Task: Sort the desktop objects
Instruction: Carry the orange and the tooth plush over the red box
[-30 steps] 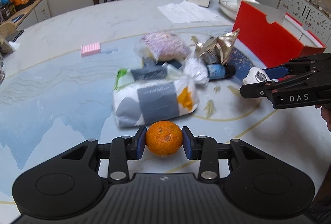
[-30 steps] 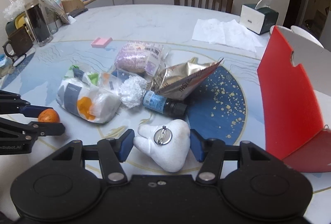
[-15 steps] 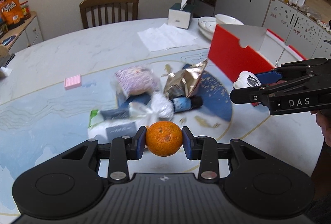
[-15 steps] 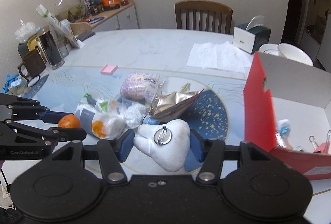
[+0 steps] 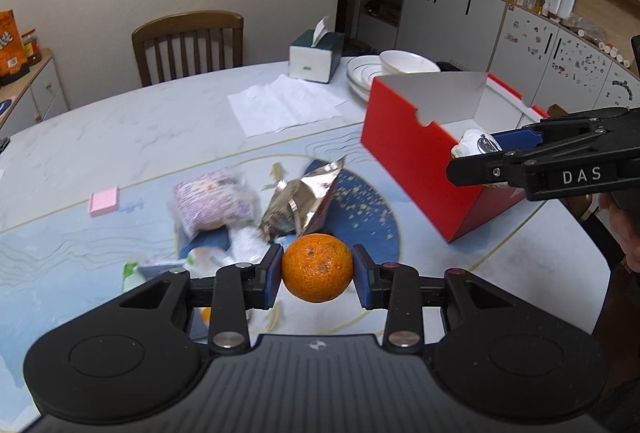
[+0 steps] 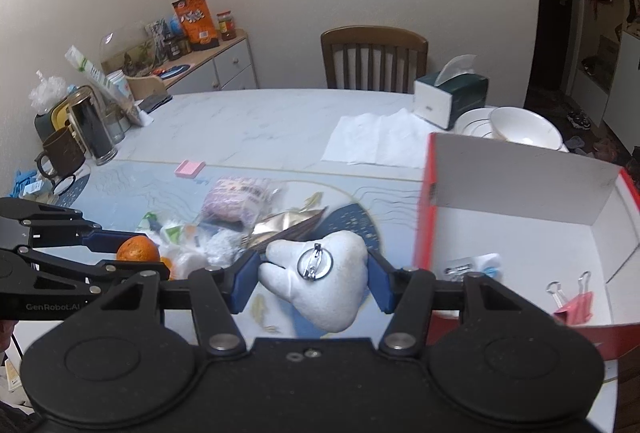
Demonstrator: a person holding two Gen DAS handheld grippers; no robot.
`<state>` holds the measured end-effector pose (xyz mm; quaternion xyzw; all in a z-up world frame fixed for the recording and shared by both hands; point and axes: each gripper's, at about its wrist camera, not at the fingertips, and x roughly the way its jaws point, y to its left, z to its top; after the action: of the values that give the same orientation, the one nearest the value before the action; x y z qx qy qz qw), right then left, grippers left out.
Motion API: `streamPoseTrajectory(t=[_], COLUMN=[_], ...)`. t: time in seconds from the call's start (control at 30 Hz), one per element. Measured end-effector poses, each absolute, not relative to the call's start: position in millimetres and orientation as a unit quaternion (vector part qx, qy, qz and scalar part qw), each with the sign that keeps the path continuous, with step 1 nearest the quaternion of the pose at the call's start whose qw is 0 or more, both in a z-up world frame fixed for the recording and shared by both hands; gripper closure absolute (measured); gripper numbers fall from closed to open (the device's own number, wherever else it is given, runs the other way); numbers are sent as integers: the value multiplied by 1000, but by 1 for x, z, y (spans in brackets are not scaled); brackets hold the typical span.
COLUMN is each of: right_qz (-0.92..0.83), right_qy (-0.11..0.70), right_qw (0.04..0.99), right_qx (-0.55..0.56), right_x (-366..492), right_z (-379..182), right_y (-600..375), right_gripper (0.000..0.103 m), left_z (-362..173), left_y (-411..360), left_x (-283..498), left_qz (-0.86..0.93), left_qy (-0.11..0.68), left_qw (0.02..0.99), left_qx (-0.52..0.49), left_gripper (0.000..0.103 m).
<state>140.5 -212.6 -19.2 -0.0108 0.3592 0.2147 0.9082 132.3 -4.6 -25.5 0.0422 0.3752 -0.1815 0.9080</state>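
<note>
My left gripper [image 5: 317, 275] is shut on an orange tangerine [image 5: 317, 267] and holds it above the table; it also shows in the right wrist view [image 6: 138, 249]. My right gripper [image 6: 313, 279] is shut on a white plush brooch [image 6: 320, 279] with a metal pin, held in the air just left of the red box [image 6: 516, 209]. In the left wrist view the brooch [image 5: 474, 145] hangs over the box's near corner [image 5: 420, 161]. A pile of packets [image 5: 248, 209] lies on the table.
The box holds pink binder clips [image 6: 572, 307] and a small packet [image 6: 472, 265]. A pink eraser [image 5: 104, 199], paper napkins [image 5: 284, 105], a tissue box [image 5: 316, 53], stacked bowls [image 5: 396, 67] and a chair [image 5: 188, 45] are beyond. Mugs and jars [image 6: 76, 137] stand at the far left.
Both grippers have risen well above the table with their objects. The right gripper has moved right toward the red box, whose inside now shows.
</note>
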Motion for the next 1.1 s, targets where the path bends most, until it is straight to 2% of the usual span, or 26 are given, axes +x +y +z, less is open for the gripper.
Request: streamPoseTrajectory(t=[1.1], right_qz=[175], right_qy=[341], right_qw=[924], right_qx=[4], right_x=[179], right_z=[-17], right_y=[-361], right_gripper=[47], left_z=[-14], left_y=[-152], left_x=[175], left_qz=[-226], left_qy=[354], left_qw=[904], left_qx=[84], left_gripper=[68])
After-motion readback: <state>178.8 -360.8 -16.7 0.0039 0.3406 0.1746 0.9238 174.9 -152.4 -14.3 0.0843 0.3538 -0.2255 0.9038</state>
